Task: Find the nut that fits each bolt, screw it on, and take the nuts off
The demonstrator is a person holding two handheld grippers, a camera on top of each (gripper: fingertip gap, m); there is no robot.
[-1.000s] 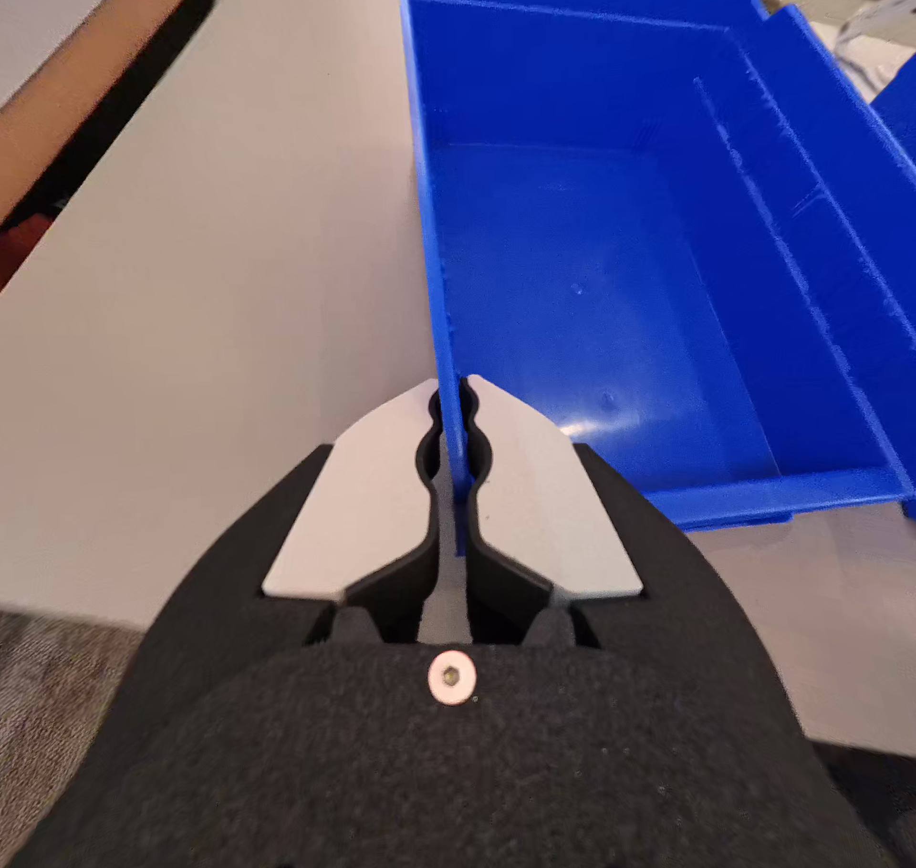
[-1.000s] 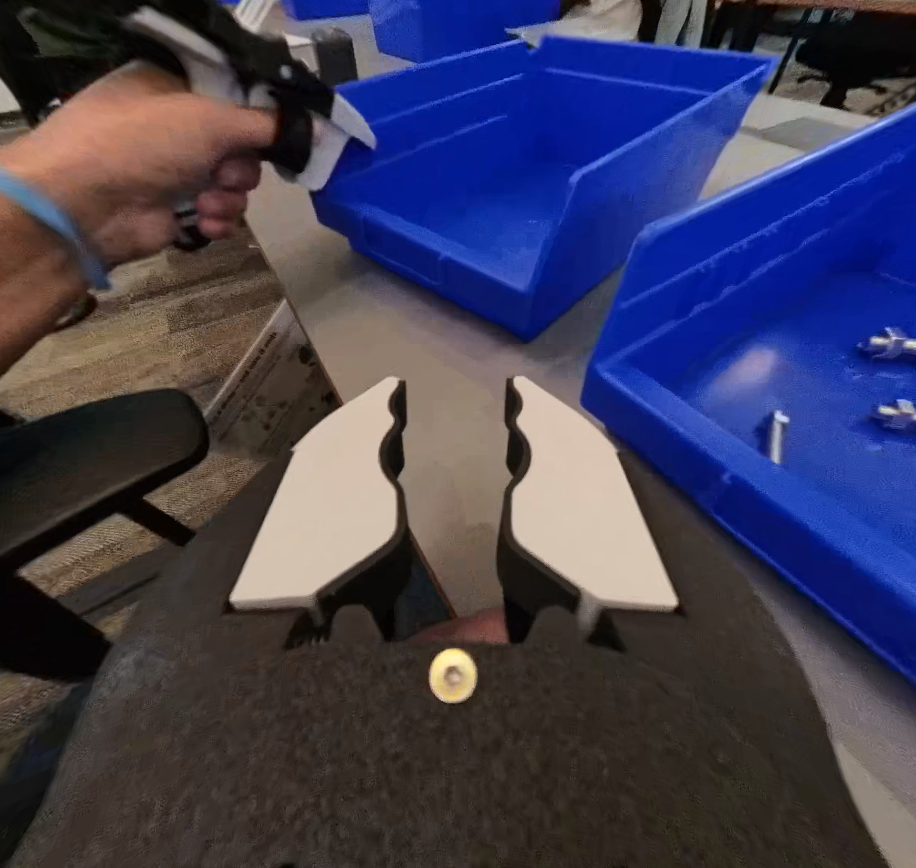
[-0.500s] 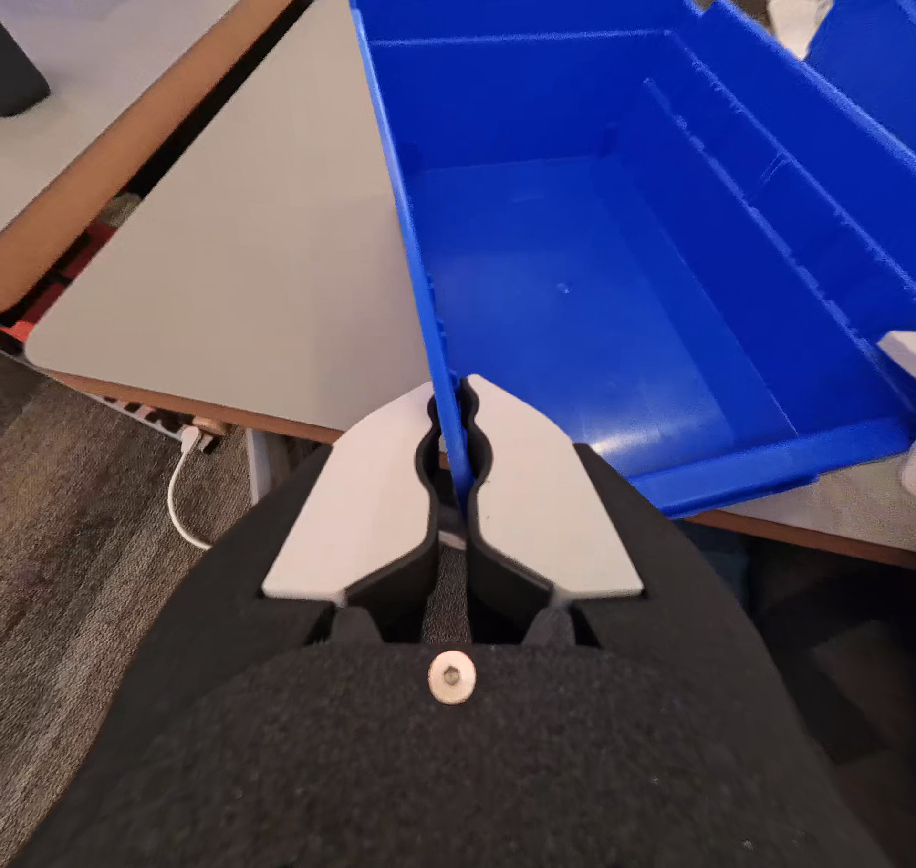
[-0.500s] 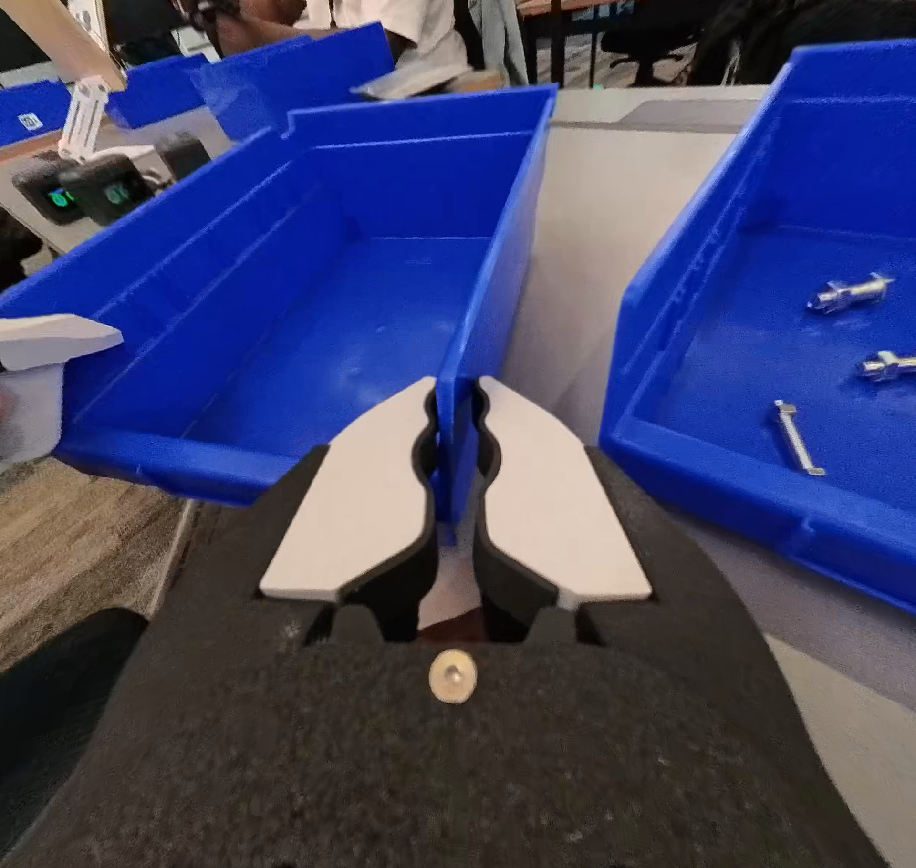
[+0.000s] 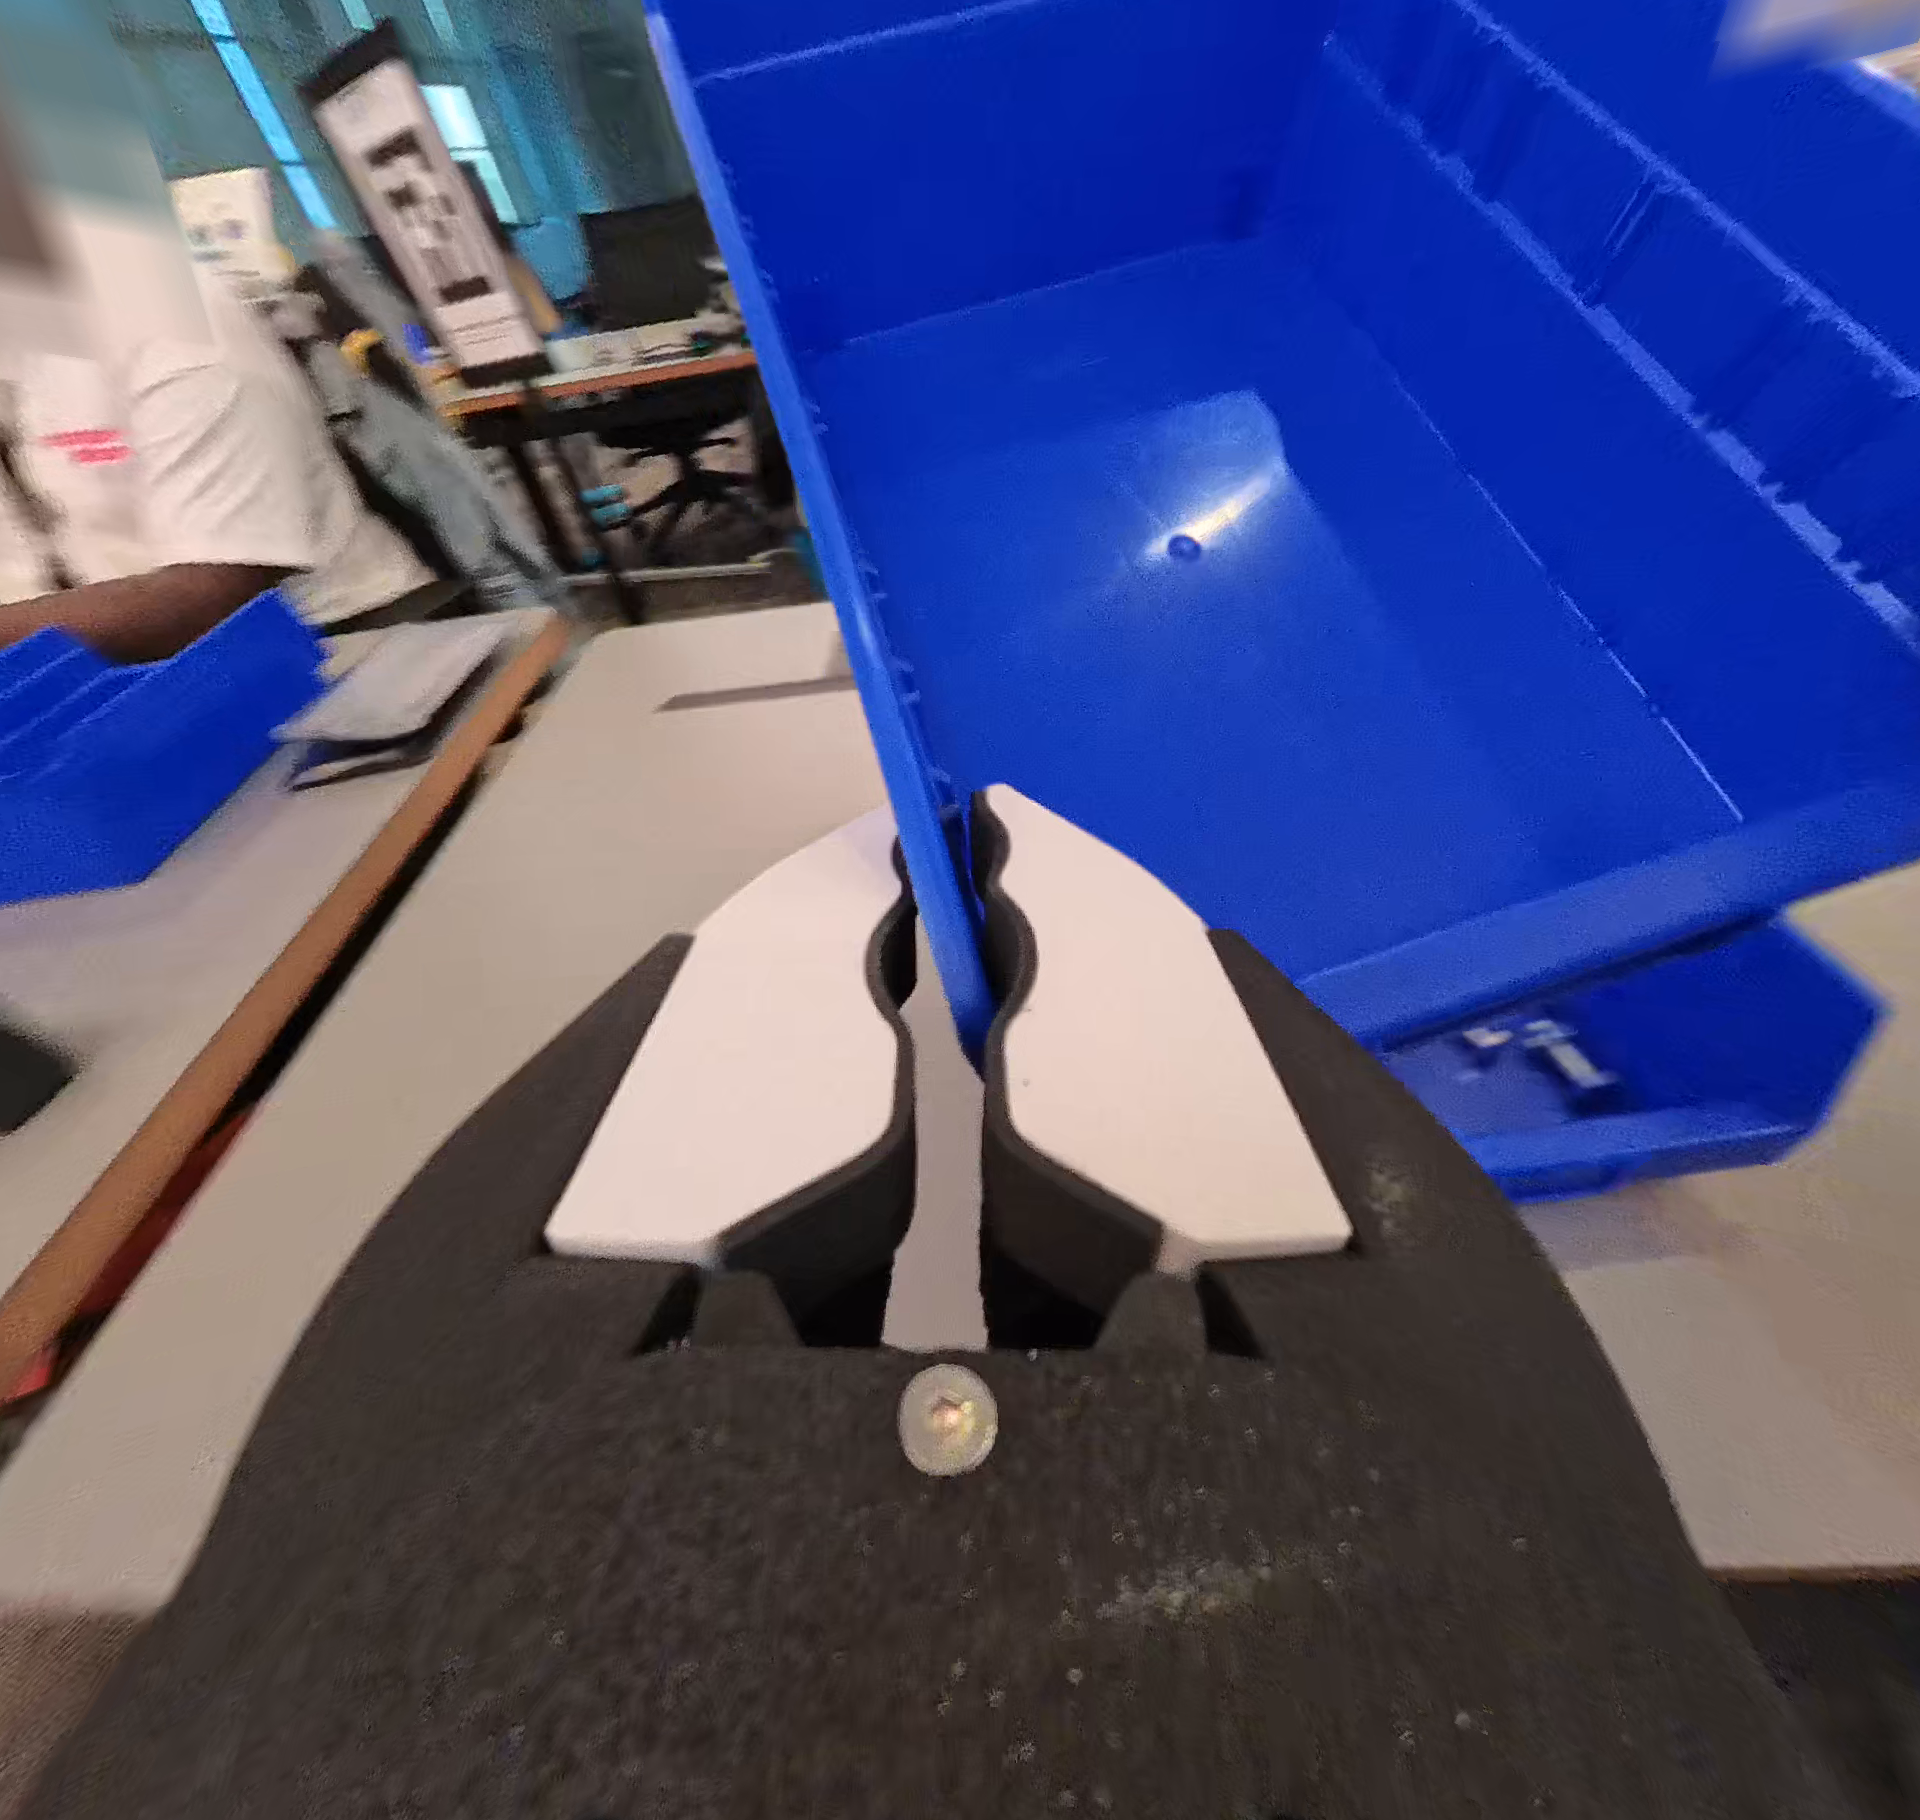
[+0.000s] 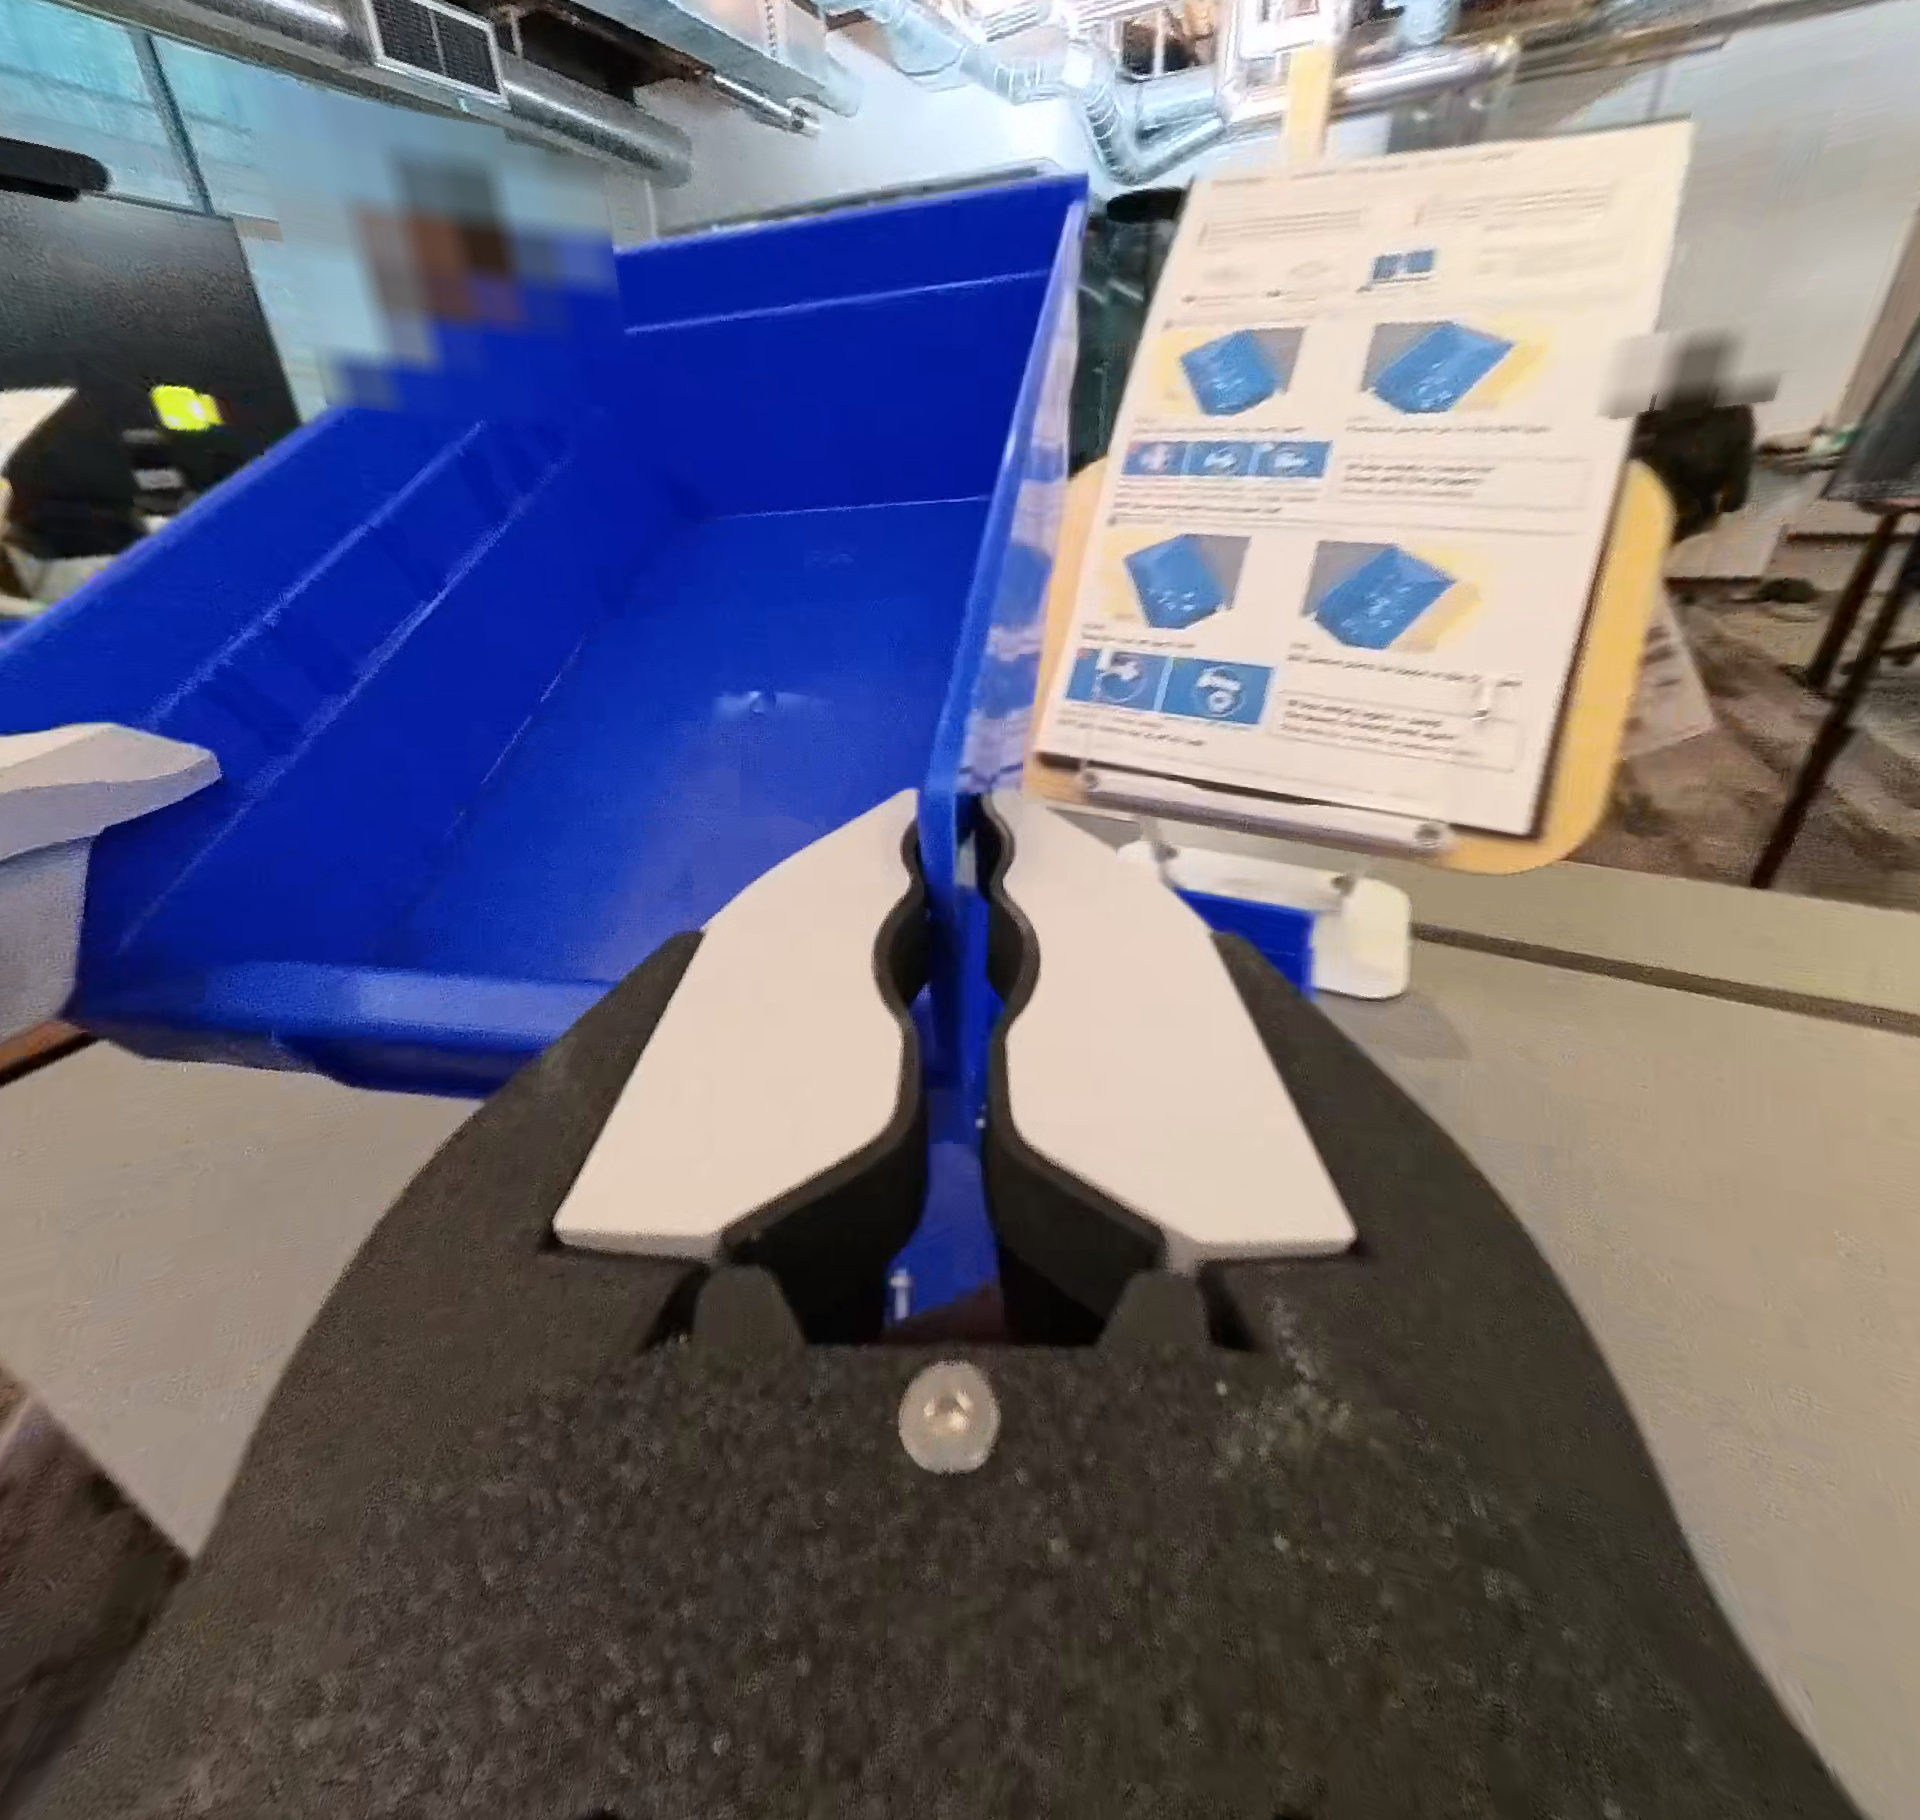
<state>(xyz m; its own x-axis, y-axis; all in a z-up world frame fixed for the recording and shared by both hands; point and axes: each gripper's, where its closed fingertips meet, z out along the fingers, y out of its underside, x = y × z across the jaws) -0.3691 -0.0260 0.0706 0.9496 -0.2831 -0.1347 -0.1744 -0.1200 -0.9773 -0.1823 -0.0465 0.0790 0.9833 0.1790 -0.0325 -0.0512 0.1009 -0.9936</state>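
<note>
An empty blue bin (image 5: 1299,627) is held in the air, tilted, between both grippers. My left gripper (image 5: 940,825) is shut on the bin's left wall. My right gripper (image 6: 948,809) is shut on the bin's right wall (image 6: 997,575). The left gripper's white finger (image 6: 94,783) shows at the left edge of the right wrist view. Beneath the raised bin a second blue bin (image 5: 1714,1074) stands on the table with silver bolts (image 5: 1538,1053) in it. No loose nuts show.
The grey table (image 5: 623,887) has a wooden edge at the left. Another blue bin (image 5: 135,762) and a person in a white shirt (image 5: 156,440) are at the far left. An instruction sheet on a stand (image 6: 1340,523) stands behind the bins. One gripper's finger ends stand about 20 centimetres off the other's.
The right gripper went from open to shut on the empty bin's right wall. Both grippers have since lifted the bin off the table and tilted it over the second bin.
</note>
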